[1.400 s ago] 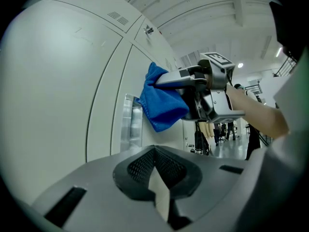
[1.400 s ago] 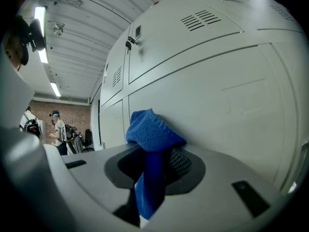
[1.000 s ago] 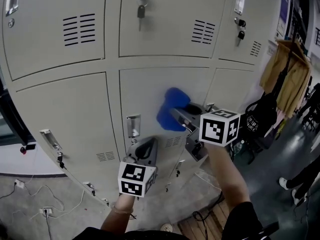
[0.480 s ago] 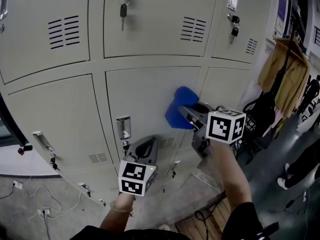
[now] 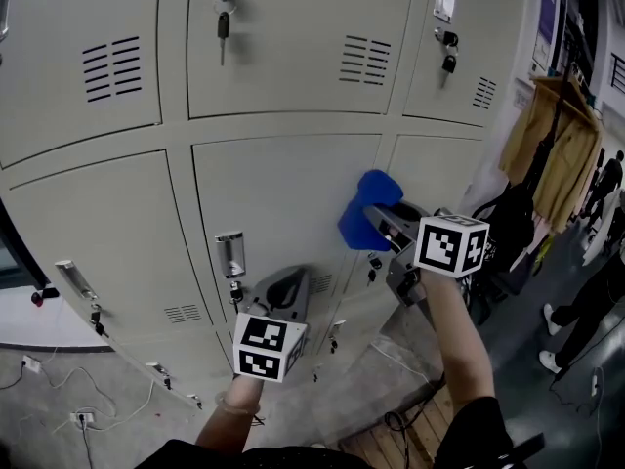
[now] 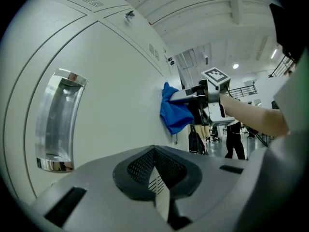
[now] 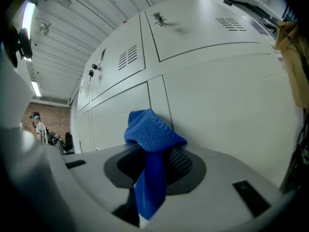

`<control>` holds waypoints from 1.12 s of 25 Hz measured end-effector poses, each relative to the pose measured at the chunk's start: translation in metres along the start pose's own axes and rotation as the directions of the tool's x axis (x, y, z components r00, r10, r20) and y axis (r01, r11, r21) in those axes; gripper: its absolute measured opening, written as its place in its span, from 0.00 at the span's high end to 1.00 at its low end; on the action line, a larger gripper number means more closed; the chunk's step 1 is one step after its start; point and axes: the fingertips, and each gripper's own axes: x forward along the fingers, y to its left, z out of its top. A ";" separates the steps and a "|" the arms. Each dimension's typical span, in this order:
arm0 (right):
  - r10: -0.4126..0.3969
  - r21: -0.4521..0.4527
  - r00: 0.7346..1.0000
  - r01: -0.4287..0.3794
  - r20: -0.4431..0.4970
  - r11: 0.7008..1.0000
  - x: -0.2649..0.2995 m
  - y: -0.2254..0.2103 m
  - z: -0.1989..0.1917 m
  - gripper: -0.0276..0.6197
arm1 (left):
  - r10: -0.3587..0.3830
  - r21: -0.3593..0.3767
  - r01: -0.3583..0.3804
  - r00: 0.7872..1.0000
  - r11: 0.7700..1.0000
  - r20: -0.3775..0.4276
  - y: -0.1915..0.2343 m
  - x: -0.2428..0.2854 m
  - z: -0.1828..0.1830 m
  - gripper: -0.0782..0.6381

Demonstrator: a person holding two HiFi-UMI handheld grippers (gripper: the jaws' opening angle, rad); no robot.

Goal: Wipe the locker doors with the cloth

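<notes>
The right gripper (image 5: 379, 225) has its jaws clamped on a blue cloth (image 5: 363, 215), whose bunched end presses against the right edge of the middle locker door (image 5: 283, 189), about mid-height. The left gripper (image 5: 283, 293) sits low on that same door, just right of its recessed metal handle (image 5: 229, 254), jaws drawn together with nothing between them, tips close to the door; contact cannot be told

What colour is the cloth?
Blue; the cloth shows best in the right gripper view.
</notes>
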 end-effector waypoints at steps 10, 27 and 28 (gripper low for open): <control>-0.038 0.006 0.999 0.038 0.017 0.999 -0.007 -0.013 0.004 0.80 | -0.004 -0.009 0.004 1.000 1.000 0.015 0.000 0.003 0.004 0.88; -0.090 -0.014 0.995 0.091 0.030 0.996 0.007 0.065 -0.032 0.80 | -0.031 0.000 0.031 0.999 1.000 -0.014 0.018 -0.058 -0.004 0.88; -0.071 -0.017 0.997 0.071 0.025 0.997 0.011 0.077 -0.037 0.80 | -0.031 0.003 0.031 0.999 1.000 -0.016 0.021 -0.062 -0.004 0.88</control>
